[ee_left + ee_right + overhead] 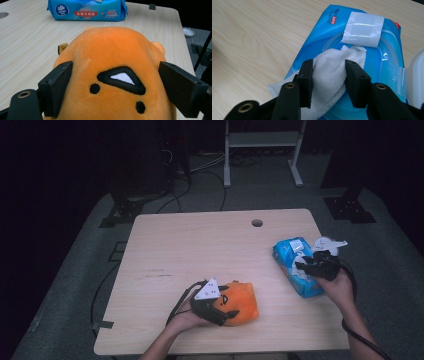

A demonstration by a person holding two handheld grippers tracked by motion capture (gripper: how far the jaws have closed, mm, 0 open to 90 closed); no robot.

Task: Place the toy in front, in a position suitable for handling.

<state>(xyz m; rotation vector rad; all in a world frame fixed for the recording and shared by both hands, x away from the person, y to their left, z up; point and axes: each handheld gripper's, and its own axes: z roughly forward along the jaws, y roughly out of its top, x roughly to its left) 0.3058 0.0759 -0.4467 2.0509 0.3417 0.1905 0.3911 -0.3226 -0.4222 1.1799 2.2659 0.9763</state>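
Left gripper [226, 311] at the near edge of the bench [190, 250], jaws spread wide either side of the orange plush toy [117, 75], flanking it, pads apparently not pressing. Right gripper [329, 75] well apart on the right, jaws narrowed onto a white wet wipe [329, 72] bunched between them, poking from the open blue wipes pack [296, 265].

Orange plush toy [112, 75] sits btwn the black jaws — blue wipes pack [87, 10] behind on table [25, 45].
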